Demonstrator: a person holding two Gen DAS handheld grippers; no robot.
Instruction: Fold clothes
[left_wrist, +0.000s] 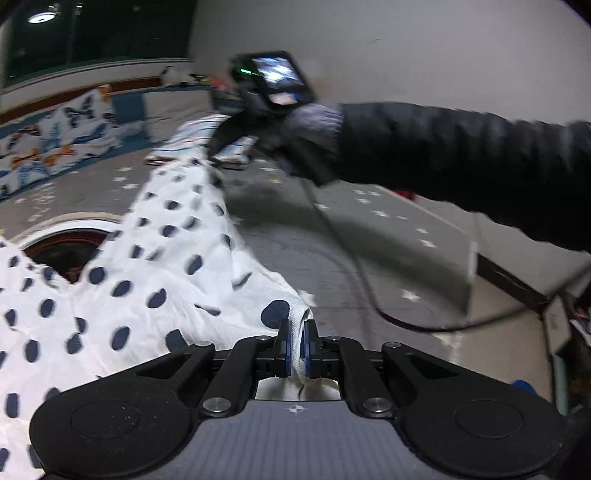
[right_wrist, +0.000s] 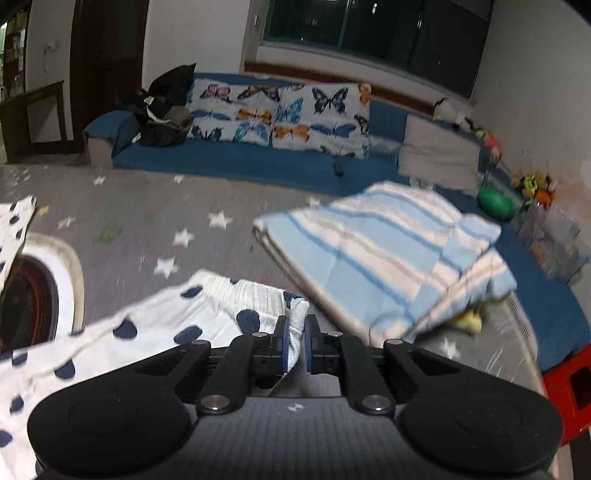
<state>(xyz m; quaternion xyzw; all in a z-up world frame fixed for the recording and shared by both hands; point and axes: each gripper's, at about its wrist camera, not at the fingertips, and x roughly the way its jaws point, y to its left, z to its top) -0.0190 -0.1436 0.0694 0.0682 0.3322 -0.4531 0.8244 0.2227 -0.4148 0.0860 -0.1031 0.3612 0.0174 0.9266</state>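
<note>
Left claw (left_wrist: 295, 343): clamped on dotted garment (left_wrist: 155, 258) edge | right claw (right_wrist: 295, 343): pinching opposite edge | long axis: strung claw-to-claw, above star-print mat (right_wrist: 147, 199), short of striped folded cloth (right_wrist: 376, 251)

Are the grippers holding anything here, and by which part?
Both hold the polka-dot garment. The left gripper pinches a bunched edge at one end; the right gripper pinches a bunched corner at the other.

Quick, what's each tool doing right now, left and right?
Left tool: closed on an edge of the polka-dot garment.
Right tool: closed on another edge of the same polka-dot garment.
</note>
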